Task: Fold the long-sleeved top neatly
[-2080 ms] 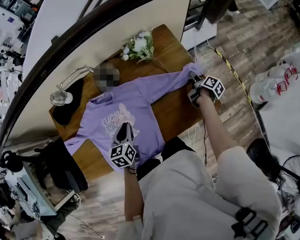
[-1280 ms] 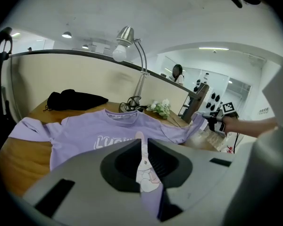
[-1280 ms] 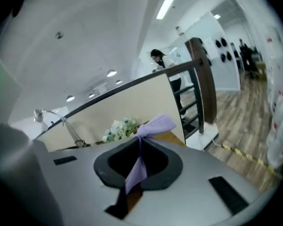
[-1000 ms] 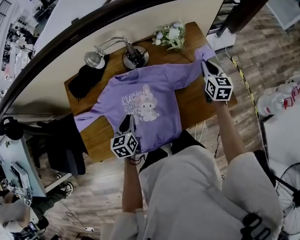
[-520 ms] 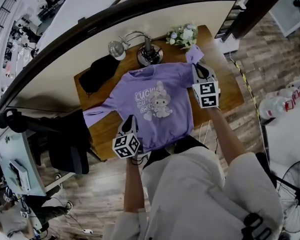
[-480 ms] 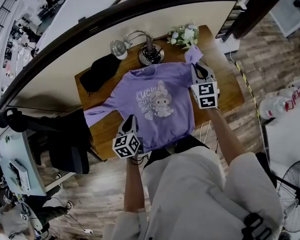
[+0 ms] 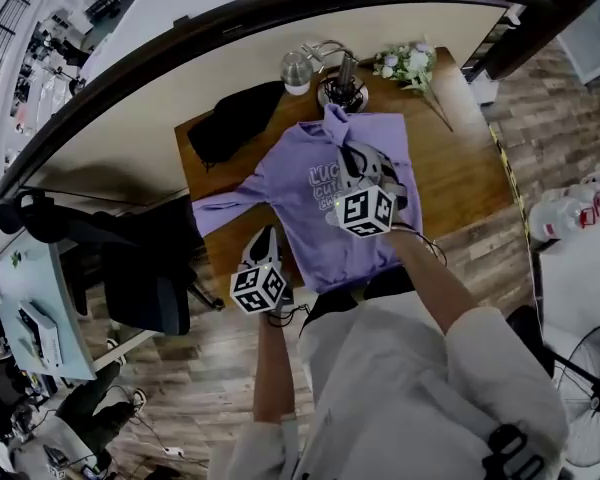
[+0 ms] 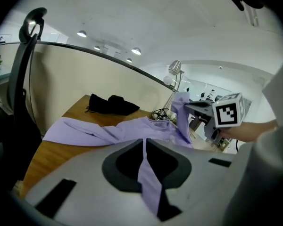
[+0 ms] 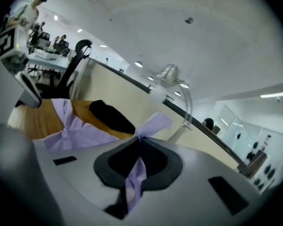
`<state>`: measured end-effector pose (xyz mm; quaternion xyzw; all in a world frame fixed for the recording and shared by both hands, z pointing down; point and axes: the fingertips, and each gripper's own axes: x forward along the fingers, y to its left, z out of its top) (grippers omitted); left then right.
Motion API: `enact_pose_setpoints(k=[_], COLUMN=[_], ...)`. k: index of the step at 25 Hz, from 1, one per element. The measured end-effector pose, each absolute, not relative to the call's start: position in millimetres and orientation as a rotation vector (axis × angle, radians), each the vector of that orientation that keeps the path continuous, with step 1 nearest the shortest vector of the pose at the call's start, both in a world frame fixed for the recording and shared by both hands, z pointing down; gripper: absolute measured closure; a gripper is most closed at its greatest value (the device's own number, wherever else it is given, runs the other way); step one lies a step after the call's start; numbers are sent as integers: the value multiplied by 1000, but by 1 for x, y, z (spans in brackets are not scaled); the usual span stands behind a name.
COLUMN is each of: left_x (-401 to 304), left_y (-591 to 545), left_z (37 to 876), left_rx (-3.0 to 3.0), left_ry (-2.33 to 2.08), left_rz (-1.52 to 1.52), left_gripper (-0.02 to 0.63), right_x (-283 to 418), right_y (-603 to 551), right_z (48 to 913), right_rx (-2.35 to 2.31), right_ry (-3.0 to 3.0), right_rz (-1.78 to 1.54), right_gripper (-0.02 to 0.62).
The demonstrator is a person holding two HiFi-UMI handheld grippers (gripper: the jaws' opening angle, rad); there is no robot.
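Note:
The purple long-sleeved top (image 7: pixel 315 240) lies front up on the wooden table (image 7: pixel 462 173). My right gripper (image 7: pixel 350 154) is over the chest, shut on the right sleeve, which is drawn across the body. The sleeve's cuff (image 7: pixel 336 118) sticks out past the jaws near the collar. In the right gripper view the fabric runs between the jaws (image 9: pixel 139 145). My left gripper (image 7: pixel 264 238) is at the lower left hem; its jaws have just been closing and now pinch a strip of purple fabric (image 8: pixel 144 145). The other sleeve (image 7: pixel 225 204) lies stretched out to the left.
A black cloth (image 7: pixel 235 120) lies at the table's back left. A desk lamp (image 7: pixel 340 90) and a bunch of flowers (image 7: pixel 408 63) stand at the back edge by the partition. A black office chair (image 7: pixel 130 268) stands left of the table.
My right gripper has carried the sleeve from the table's right side leftward over the top's chest and rolled. The left gripper has stayed at the hem.

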<state>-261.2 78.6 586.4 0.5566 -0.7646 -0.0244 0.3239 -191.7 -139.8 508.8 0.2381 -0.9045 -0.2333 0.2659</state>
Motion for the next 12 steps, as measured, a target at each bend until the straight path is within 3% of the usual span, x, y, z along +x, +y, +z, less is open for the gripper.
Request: enact_pose_setpoints(k=[4,7,10,12], left_x=[-284,-305,-327,-342], left_y=[116,146,173,188], left_z=[602,614,628,637], left_rx=[1395,1346,1286,1247], left_ry=[-2012,-2024,-2041,-2054], left_rz=[-61,-53,-57,-67], left_gripper=[566,566,566,566], right_x=[-244,-256,-258,-258], right_y=[-72,-28,-9,-4], right_z=[605,671,686,688], right_rx=[354,131,72,44], right_ry=[-2245,-2136,-2127,-2129], right_rz=[-765,-663,-594,-554], right_gripper=[563,459,454,399])
